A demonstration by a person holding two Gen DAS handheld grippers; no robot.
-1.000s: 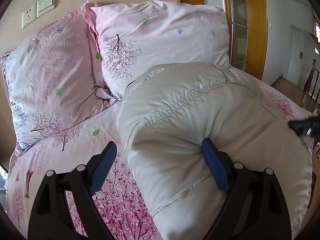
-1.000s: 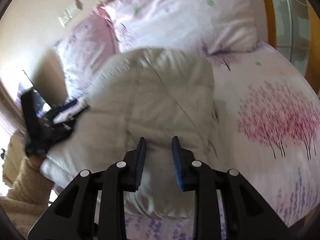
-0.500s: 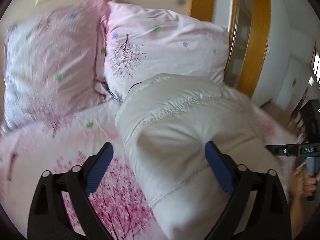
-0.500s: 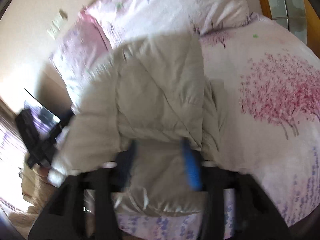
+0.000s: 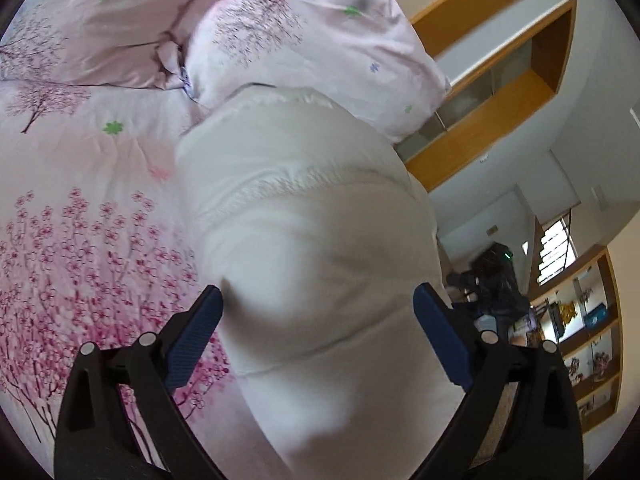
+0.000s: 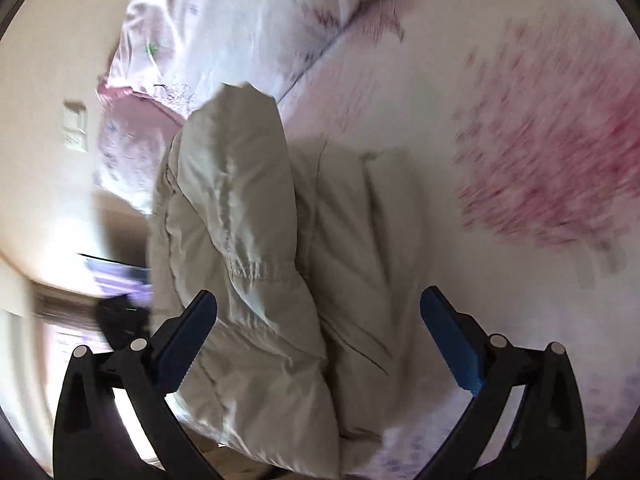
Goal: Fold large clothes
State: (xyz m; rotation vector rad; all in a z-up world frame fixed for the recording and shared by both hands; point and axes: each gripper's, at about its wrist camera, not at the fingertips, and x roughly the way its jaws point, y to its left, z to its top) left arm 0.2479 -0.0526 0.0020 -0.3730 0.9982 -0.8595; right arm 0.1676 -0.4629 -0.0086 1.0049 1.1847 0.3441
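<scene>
A puffy off-white quilted jacket (image 5: 304, 216) lies folded into a thick bundle on the pink floral bed sheet (image 5: 88, 216). It also shows in the right wrist view (image 6: 256, 240), with one folded layer on top of another. My left gripper (image 5: 316, 316) is open wide, its blue pads on either side of the bundle's near end. My right gripper (image 6: 318, 320) is open wide too, straddling the jacket's near edge. Neither gripper is closed on the cloth. The other gripper (image 5: 492, 280) shows dark and blurred at the right of the left wrist view.
Two pink floral pillows (image 5: 304, 32) lie at the head of the bed, just behind the jacket. A wooden door frame (image 5: 492, 100) and shelves (image 5: 588, 344) stand to the right. A wall switch plate (image 6: 76, 128) shows at the left of the right wrist view.
My right gripper has opened from nearly shut to wide open. Both views have tilted and swung, and the left gripper now straddles the bundle's end. The jacket looks more bunched.
</scene>
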